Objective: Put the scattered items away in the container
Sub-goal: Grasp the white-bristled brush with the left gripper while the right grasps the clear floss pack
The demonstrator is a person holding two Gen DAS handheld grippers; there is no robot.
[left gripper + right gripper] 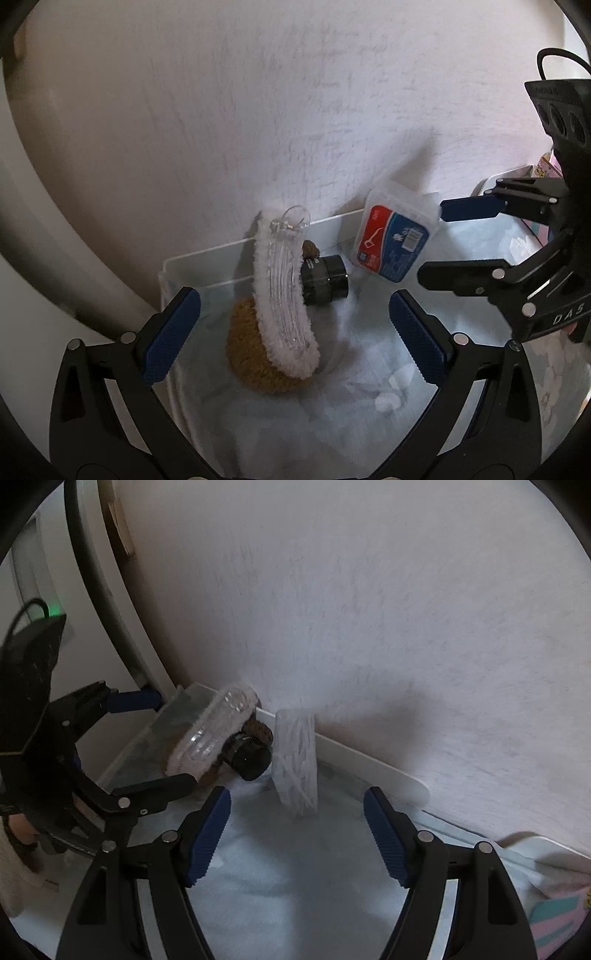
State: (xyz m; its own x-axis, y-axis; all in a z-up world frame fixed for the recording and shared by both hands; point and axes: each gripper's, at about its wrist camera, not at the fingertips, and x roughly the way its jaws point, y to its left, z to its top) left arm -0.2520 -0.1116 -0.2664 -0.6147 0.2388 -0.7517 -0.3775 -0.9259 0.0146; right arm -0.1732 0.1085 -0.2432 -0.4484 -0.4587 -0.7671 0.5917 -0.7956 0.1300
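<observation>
- Left gripper [295,332]: jaws spread, empty, over clear container [207,258].
- Right gripper [297,834]: jaws spread, empty.
- Floss-pick box [393,236] at 2 o'clock of black jar [327,280], apparently leaning on the container wall.

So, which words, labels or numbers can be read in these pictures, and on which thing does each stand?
"DAS": white letters on the black body of the right tongs, seen from the left wrist.
Floss pick box: red and blue label with a barcode; its print is too blurred to read.
Black jar: small white marks, too small to read.
</observation>
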